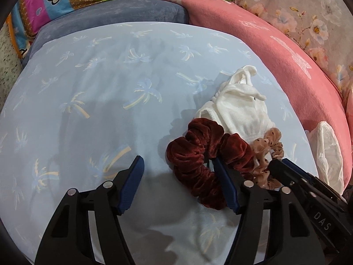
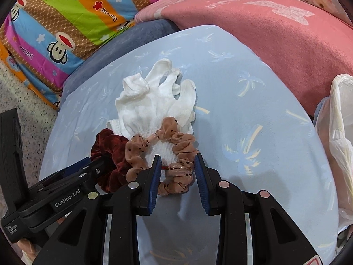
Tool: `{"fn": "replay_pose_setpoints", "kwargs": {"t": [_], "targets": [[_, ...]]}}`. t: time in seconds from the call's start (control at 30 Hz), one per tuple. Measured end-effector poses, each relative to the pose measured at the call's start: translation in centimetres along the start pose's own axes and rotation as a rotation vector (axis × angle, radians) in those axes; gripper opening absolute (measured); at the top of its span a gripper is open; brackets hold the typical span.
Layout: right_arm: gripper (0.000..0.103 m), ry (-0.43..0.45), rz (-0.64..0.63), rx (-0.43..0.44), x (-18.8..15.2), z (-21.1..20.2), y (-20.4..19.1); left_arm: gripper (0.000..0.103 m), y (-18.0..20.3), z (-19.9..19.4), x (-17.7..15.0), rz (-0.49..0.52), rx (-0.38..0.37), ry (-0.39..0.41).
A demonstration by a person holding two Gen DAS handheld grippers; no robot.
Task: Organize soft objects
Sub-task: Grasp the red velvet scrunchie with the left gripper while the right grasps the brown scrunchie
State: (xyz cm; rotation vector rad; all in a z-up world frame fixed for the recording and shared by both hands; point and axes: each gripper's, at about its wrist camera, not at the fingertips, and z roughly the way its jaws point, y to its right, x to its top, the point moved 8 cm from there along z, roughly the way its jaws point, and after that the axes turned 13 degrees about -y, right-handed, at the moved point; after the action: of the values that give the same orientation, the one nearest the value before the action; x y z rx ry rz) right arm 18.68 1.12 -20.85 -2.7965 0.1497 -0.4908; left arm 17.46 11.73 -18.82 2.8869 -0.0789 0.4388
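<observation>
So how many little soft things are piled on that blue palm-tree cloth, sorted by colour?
Dark red: 1, a velvet scrunchie
Tan with dark dots: 1, a scrunchie
White: 1 bundle of socks; how many socks I cannot tell
Total: 3

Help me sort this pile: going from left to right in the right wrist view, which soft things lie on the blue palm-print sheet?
Dark red velvet scrunchie → tan dotted scrunchie, with the right tool straddling its near edge → white plastic bag at the far right. The white socks lie behind both scrunchies, so they have no clear place.
</observation>
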Motion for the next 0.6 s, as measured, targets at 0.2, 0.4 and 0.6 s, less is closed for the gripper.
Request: {"fn": "replay_pose_setpoints", "kwargs": {"t": [0.2, 0.4, 0.6], "targets": [[0.025, -0.002, 0.000, -0.010, -0.2, 0.3, 0.3, 0.029, 0.7, 0.0, 0.0, 0.015, -0.035, -0.009], [0.013, -0.002, 0.004, -0.006, -0.6, -0.3, 0.7, 0.020, 1.2, -0.8, -0.1, 0.018, -0.042, 0.000], [0.008, 0.064, 0.001, 0.017, -0.1, -3.8, 1.0, 0.019, 2.1, -3.0, 0.1, 0.025, -0.047, 0.043]]}}
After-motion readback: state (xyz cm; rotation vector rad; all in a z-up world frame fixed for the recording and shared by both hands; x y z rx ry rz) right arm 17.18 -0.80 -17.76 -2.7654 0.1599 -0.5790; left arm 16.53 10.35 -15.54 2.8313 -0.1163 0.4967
